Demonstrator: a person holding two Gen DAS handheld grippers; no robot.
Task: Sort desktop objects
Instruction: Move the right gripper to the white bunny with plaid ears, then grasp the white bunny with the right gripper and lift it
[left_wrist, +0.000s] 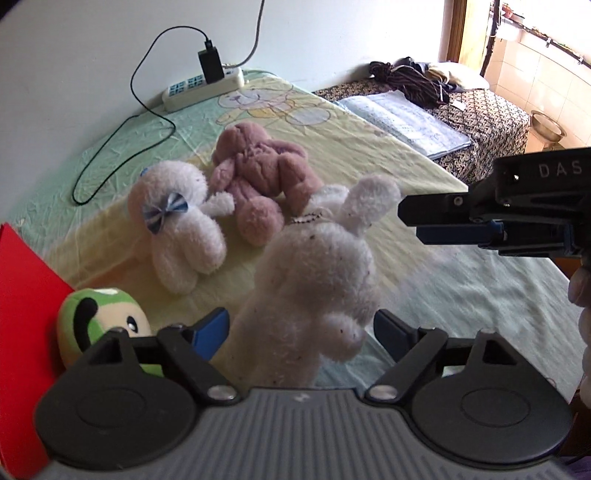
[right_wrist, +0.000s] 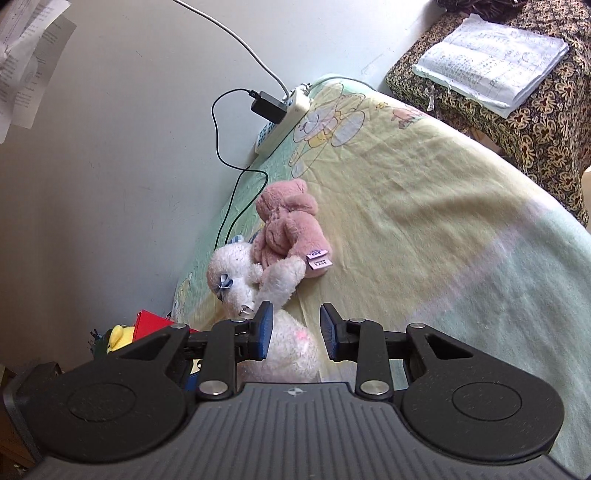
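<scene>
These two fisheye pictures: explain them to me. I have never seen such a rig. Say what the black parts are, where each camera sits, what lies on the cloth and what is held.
There is no robot here. A person holds a two-finger tool in each hand, and a camera on each tool looks forward along its fingers.

The left wrist view shows the left gripper with its fingers around a white plush rabbit, held upright. The right gripper comes in from the side in that view.

The right wrist view shows the right gripper's own blue fingers, set apart with nothing between them.

On the yellow-green cloth lie a pink plush bear and a white plush with a blue bow, touching each other. A power strip sits by the wall. A green plush and a red box are at the near left.
</scene>
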